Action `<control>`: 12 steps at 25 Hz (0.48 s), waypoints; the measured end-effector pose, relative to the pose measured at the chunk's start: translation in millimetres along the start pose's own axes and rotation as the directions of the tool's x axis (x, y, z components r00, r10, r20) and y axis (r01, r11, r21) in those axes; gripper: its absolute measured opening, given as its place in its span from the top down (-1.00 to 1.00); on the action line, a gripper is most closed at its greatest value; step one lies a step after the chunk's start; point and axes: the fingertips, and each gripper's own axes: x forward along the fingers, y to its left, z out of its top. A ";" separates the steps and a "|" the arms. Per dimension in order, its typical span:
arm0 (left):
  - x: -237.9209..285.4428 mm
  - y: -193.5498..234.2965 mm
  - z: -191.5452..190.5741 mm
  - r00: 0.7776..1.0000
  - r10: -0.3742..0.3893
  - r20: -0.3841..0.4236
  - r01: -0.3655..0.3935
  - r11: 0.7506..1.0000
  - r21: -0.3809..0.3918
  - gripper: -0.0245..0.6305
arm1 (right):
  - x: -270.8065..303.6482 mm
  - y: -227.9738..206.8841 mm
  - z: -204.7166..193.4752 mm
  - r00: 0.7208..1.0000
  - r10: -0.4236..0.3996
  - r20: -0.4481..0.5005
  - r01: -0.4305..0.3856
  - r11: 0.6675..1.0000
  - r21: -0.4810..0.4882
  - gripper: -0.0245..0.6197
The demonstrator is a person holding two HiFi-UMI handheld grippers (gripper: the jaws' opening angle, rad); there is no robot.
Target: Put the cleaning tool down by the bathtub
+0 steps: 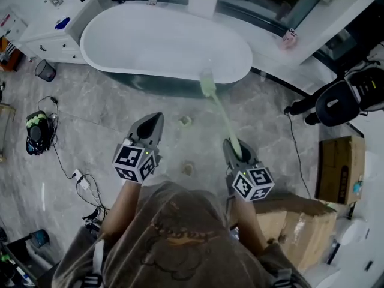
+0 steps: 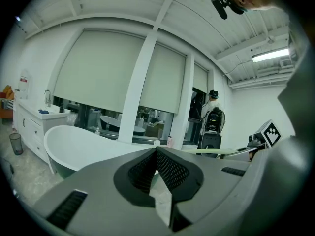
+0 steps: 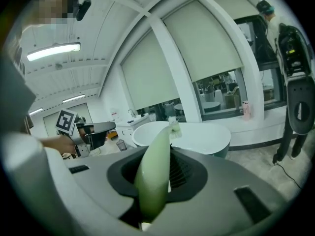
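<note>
The cleaning tool [image 1: 221, 111] is a pale green long-handled brush. My right gripper [image 1: 235, 146] is shut on its handle [image 3: 153, 177] and holds it above the floor. The brush head [image 1: 207, 84] points toward the white bathtub [image 1: 162, 44] and hangs just over its near rim. From the right gripper view the brush head [image 3: 173, 127] stands in front of the bathtub [image 3: 202, 134]. My left gripper [image 1: 156, 120] hovers to the left of the brush, shut and holding nothing. Its pads [image 2: 167, 168] meet at the tip in the left gripper view.
Two small bits [image 1: 185, 120] [image 1: 188, 168] lie on the grey marble floor between the grippers. A mesh bin [image 1: 45, 71] and a white vanity [image 1: 51, 38] stand at the left. Cardboard boxes [image 1: 339, 167] [image 1: 300, 221] and a black machine [image 1: 336, 104] stand at the right. Cables [image 1: 81, 179] trail at the lower left.
</note>
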 end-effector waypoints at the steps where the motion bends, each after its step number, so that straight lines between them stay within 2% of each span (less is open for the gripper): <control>1: 2.1 4.0 0.0 1.000 0.009 0.000 -0.009 1.000 -0.005 0.92 | 4.9 -2.2 0.8 1.000 0.005 -0.003 -0.005 1.000 0.000 0.68; 6: 18.7 25.0 3.1 0.999 0.031 0.005 -0.031 0.999 -0.020 0.92 | 34.4 -6.9 9.1 1.000 0.023 -0.013 -0.023 1.000 0.004 0.68; 12: 50.3 48.1 9.1 1.000 0.003 0.004 -0.003 1.000 -0.021 0.92 | 68.5 -7.4 29.1 1.000 0.028 -0.011 -0.028 1.000 -0.012 0.68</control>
